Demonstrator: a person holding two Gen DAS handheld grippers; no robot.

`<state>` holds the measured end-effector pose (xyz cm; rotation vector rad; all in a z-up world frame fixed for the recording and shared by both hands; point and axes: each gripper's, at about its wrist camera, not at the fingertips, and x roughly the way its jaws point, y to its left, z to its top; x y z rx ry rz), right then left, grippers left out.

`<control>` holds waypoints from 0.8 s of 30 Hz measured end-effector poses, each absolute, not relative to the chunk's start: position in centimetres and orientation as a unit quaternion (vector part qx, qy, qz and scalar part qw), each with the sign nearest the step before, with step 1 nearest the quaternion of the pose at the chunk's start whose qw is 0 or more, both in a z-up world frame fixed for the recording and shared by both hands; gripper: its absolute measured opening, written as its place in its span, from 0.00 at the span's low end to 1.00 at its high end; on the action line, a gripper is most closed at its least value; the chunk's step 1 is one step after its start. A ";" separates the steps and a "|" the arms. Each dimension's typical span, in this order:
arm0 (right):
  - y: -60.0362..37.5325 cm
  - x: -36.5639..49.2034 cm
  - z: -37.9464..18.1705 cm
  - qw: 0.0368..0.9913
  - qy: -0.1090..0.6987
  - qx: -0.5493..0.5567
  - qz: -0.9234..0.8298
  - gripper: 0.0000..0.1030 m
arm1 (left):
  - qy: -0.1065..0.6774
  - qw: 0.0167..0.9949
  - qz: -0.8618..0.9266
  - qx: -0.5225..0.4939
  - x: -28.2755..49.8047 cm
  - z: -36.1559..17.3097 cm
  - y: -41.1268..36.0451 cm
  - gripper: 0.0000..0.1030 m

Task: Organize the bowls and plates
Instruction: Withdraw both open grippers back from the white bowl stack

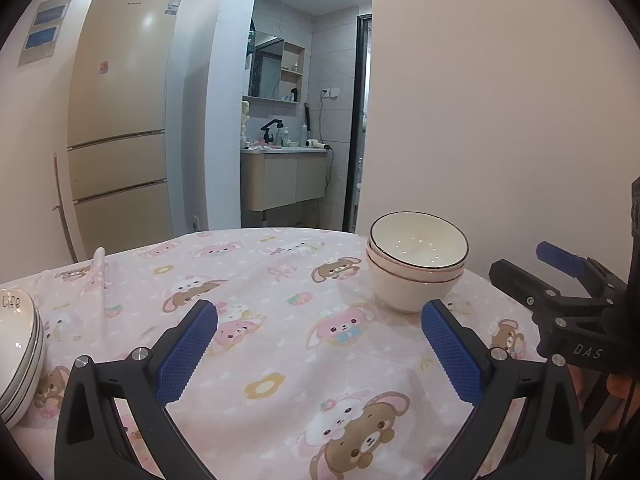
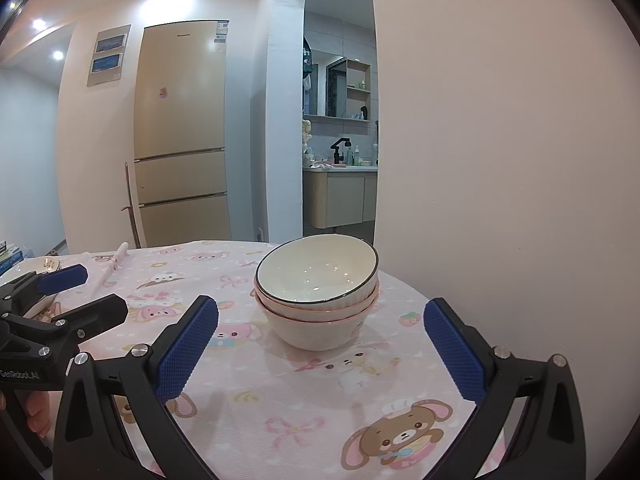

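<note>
1. Pink cartoon-print cloth (image 1: 280,280) covers the counter; a beige fridge (image 1: 120,120) stands upper left of the frame.
2. I see three stacked bowls (image 2: 316,292) at centre of the right wrist view, on the cloth.
3. Stacked plates (image 1: 20,352) sit at the left edge of the left view.
4. My left hand-held gripper (image 1: 318,344) is released, empty.
5. My right hand-held gripper (image 2: 320,348) is spread wide, just short of the bowls.

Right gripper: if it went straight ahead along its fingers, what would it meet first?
Most likely the bowl stack. It stands on the tablecloth just ahead, roughly centred between the open right gripper fingers, with bare cloth before it. Height is unclear: pointing a little higher, it could pass over the rim.
</note>
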<state>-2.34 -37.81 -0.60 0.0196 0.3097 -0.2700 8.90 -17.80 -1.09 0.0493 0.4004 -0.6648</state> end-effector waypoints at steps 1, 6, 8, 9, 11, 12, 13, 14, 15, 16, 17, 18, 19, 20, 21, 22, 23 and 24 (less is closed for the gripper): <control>-37.8 -2.4 -0.6 0.979 0.153 0.010 -0.133 1.00 | 0.208 0.921 -0.329 0.026 9.2 -1.1 -17.9 1.00; -37.9 -1.9 -0.5 0.979 0.176 -0.023 -0.099 1.00 | 0.250 0.906 -0.337 0.058 10.3 0.1 -18.4 1.00; -38.1 -2.0 0.2 0.978 0.173 -0.048 -0.108 1.00 | 0.246 0.911 -0.326 0.063 10.6 1.1 -18.3 1.00; -38.3 -2.0 0.5 0.978 0.172 -0.051 -0.107 1.00 | 0.242 0.914 -0.319 0.062 10.8 1.7 -18.2 1.00; -39.0 -1.6 1.4 0.976 0.187 -0.051 -0.098 1.00 | 0.243 0.916 -0.315 0.053 11.3 2.6 -18.2 1.00; -39.4 -1.3 1.8 0.975 0.194 -0.050 -0.095 1.00 | 0.247 0.916 -0.313 0.048 11.7 3.0 -18.3 1.00; -39.9 -1.1 2.2 0.974 0.202 -0.049 -0.094 1.00 | 0.250 0.916 -0.312 0.042 12.0 3.4 -18.4 1.00; -40.4 -0.9 2.5 0.972 0.207 -0.048 -0.096 1.00 | 0.252 0.916 -0.311 0.038 12.3 3.7 -18.7 1.00; -40.9 -0.6 2.8 0.971 0.213 -0.048 -0.099 1.00 | 0.256 0.916 -0.307 0.037 12.5 3.9 -18.9 1.00; -41.4 -0.3 3.0 0.970 0.217 -0.045 -0.103 1.00 | 0.260 0.916 -0.303 0.038 12.8 4.2 -19.4 1.00; -42.0 0.0 3.2 0.969 0.221 -0.037 -0.105 1.00 | 0.264 0.915 -0.302 0.039 13.1 4.4 -19.8 1.00; -42.5 0.3 3.3 0.968 0.227 -0.030 -0.103 1.00 | 0.268 0.914 -0.301 0.040 13.4 4.6 -20.3 1.00; -42.9 0.6 3.5 0.967 0.234 -0.023 -0.100 1.00 | 0.274 0.913 -0.300 0.040 13.8 4.7 -20.9 1.00; -43.5 1.0 3.6 0.965 0.243 -0.014 -0.100 1.00 | 0.280 0.911 -0.300 0.040 14.2 4.7 -21.4 1.00; -44.0 1.3 3.7 0.963 0.248 -0.005 -0.101 1.00 | 0.288 0.908 -0.301 0.040 14.5 4.7 -22.0 1.00; -44.6 1.6 3.8 0.962 0.253 0.008 -0.100 1.00 | 0.295 0.904 -0.306 0.038 14.8 4.6 -22.5 1.00; -45.2 1.9 3.9 0.961 0.259 0.020 -0.097 1.00 | 0.299 0.902 -0.311 0.036 15.2 4.6 -23.0 1.00; -45.8 2.3 4.0 0.959 0.266 0.034 -0.091 1.00 | 0.303 0.899 -0.315 0.035 15.6 4.5 -23.6 1.00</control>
